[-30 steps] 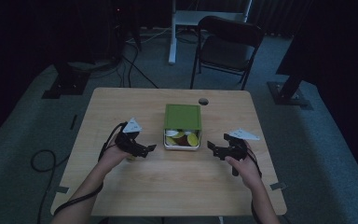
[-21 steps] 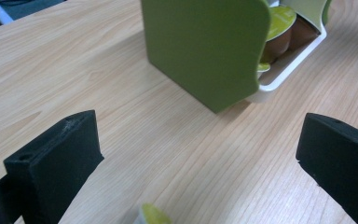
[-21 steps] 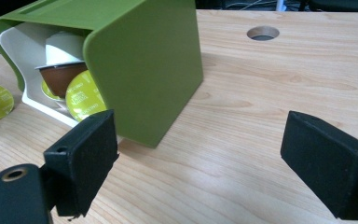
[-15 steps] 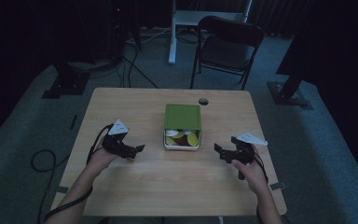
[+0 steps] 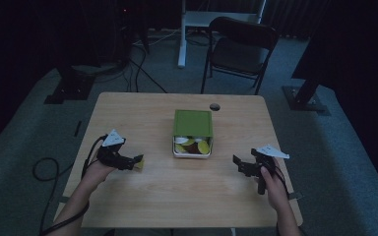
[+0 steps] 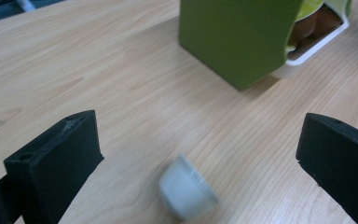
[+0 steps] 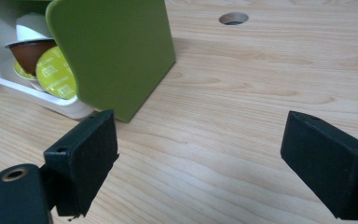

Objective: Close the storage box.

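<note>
The green box (image 5: 192, 123) sits at table centre, its white tray (image 5: 191, 152) of capsules pulled out toward six o'clock. The left gripper (image 5: 133, 162), jaws wide and holding nothing, hovers over a white capsule (image 6: 186, 187) on its side; it may roll away when pinched. The right gripper (image 5: 241, 166), at four o'clock, gapes empty. Print on the yellow lid (image 7: 56, 72) is too small to read.

Matt wooden table (image 6: 98, 79), smooth white plastic capsule (image 6: 186, 189)

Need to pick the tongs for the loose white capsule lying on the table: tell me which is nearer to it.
Left. The left tongs stand open right over the white capsule, which lies between the jaws. The right tongs are across the table, beyond the green box.
</note>
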Motion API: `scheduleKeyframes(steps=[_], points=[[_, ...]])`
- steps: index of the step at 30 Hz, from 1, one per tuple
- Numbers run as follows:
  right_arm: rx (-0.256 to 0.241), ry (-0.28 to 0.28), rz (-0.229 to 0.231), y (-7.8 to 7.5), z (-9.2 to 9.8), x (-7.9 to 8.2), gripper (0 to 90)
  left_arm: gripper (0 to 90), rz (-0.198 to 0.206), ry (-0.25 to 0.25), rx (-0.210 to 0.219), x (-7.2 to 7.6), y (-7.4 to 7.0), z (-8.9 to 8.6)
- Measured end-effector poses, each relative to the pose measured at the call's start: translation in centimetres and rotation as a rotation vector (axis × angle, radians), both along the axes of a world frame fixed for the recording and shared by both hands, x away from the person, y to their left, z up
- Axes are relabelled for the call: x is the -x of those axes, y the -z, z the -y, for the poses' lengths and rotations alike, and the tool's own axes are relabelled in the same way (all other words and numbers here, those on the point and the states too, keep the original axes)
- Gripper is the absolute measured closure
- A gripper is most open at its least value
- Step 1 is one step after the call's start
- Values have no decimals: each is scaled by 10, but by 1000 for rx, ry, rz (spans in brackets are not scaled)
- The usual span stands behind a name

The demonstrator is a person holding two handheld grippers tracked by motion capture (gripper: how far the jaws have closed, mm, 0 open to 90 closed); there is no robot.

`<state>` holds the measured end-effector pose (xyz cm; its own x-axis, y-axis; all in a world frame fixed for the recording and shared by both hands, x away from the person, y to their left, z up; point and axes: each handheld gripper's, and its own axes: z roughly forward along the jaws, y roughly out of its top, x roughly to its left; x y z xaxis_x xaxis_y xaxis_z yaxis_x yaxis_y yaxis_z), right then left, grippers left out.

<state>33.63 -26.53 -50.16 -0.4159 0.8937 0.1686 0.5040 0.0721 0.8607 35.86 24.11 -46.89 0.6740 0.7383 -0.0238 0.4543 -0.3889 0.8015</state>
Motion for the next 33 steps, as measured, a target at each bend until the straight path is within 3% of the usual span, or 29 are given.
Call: scheduleKeyframes(steps=[17,33], points=[[19,60,-20,15,26,21,105,0,-10,-68,17,32,20,-41],[80,124,-52,30,45,38,105,0,-35,-98,8,57,41,-62]])
